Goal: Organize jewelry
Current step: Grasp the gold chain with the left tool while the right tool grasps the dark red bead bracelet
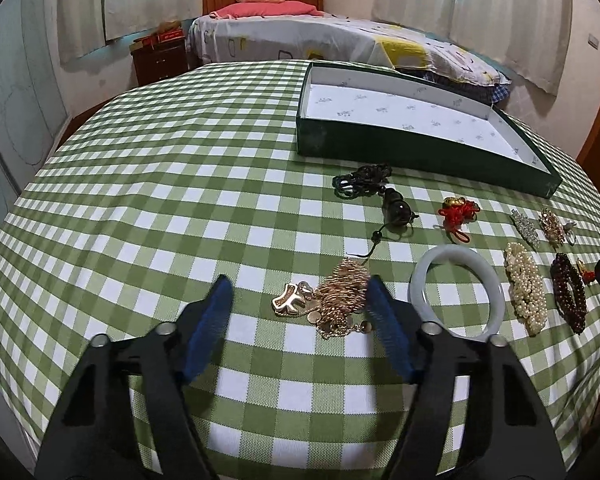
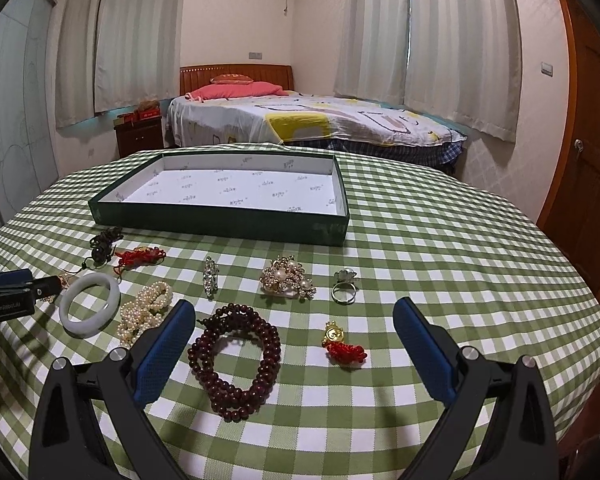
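Note:
My left gripper [image 1: 298, 292] hovers low over the checked tablecloth, open. A heap of gold chain [image 1: 340, 296] with a gold pendant [image 1: 290, 300] lies between its blue pads, close against the right pad and well apart from the left one. My right gripper [image 2: 294, 308] is open wide over a dark red bead bracelet [image 2: 272, 356] and a gold charm on red cord [image 2: 340, 344], touching neither. The empty green box [image 1: 420, 160] [image 2: 220, 224] stands behind the jewelry.
On the cloth lie a white bangle [image 1: 456, 251] [image 2: 65, 308], pearl strands [image 1: 526, 288] [image 2: 144, 312], a black cord pendant [image 1: 396, 204], a red knot [image 1: 458, 208], a crystal clip [image 2: 211, 276], a gold brooch [image 2: 286, 278] and a ring [image 2: 345, 275]. A bed stands beyond the table.

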Demonstrator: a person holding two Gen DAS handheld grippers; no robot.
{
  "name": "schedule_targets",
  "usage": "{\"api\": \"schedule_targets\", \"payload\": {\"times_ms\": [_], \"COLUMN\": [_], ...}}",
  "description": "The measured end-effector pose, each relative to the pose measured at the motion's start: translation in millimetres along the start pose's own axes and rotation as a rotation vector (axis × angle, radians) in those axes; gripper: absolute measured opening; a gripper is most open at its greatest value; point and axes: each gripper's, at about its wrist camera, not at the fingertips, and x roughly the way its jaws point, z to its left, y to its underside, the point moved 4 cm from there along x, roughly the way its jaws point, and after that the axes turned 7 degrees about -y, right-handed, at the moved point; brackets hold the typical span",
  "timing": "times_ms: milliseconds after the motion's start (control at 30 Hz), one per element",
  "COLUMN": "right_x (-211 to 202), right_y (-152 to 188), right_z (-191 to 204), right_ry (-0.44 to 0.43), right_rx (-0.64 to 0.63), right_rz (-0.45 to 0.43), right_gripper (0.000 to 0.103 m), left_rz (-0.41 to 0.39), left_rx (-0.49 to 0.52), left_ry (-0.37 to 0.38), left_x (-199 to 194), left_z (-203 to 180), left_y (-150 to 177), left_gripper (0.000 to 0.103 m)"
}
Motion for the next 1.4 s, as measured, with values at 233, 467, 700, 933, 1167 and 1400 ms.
{"api": "schedule_targets", "payload": {"times_ms": [233, 467, 700, 933, 1167, 1400], "right_x": [2, 2, 4, 12, 26, 33], "right_y": [1, 2, 4, 8, 13, 19], "right_z": [0, 0, 2, 9, 16, 19], "right_ry": [-0.002, -0.008, -0.024, -0.05, -0.07, -0.135], "right_rx": [0.006, 0.005, 0.006, -0.007, -0.032, -0.024], "right_rz": [0.013, 0.02, 0.038, 0.081, 0.156, 0.199], "right_gripper": [0.097, 0.097, 0.097, 0.096, 0.096, 0.056], "left_rz": [-0.013, -0.015, -0.028, -0.04, -0.046, -0.048], "left_rx": [0.025, 0.005, 0.003, 0.006, 0.006, 0.005], "left_ry": [0.067, 0.083, 0.077, 0.075, 0.071, 0.072], "left_x": [-3, -3, -8, -12, -12, -12], "left_z": [-7, -4, -3, -2, -3, -2], "left_y": [0, -1, -1, -1, -3, -2], "left_gripper": [0.027, 0.016, 0.014, 0.014, 0.014, 0.014]}}
